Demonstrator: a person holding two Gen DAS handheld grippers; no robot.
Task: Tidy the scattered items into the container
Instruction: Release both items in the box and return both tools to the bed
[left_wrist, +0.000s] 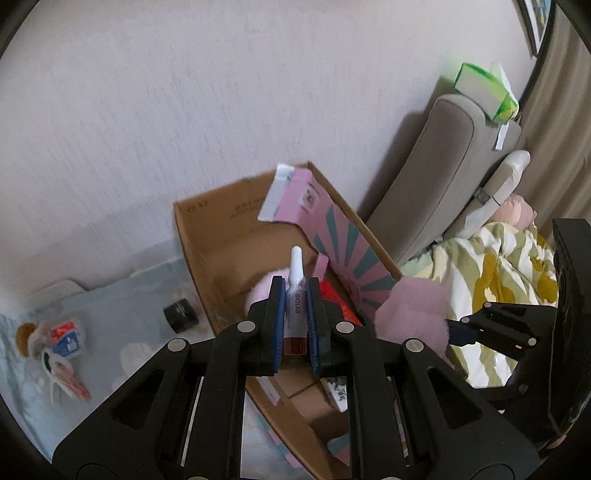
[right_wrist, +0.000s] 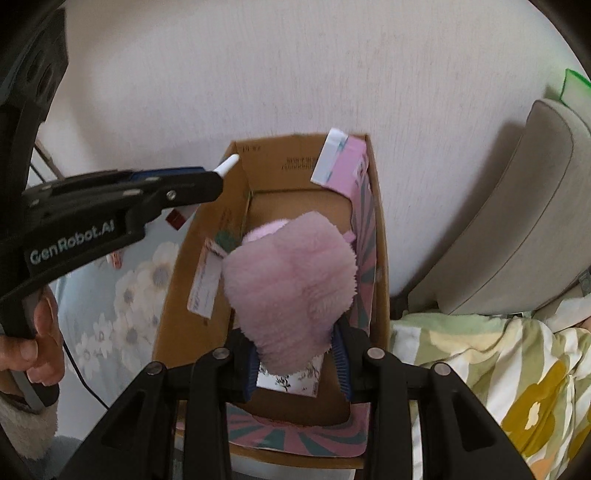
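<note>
My left gripper is shut on a small white BIOLAB tube with a dark red base, held above the near edge of the open cardboard box. My right gripper is shut on a fluffy pink plush item and holds it over the inside of the box. The plush also shows in the left wrist view. The left gripper shows from the side in the right wrist view, with the tube's white tip sticking out. A second pink fluffy item lies in the box.
A pink striped carton, a red packet and printed paper lie in the box. On the blue floral sheet lie a black jar and a toy bundle. A grey headboard and patterned quilt are at right.
</note>
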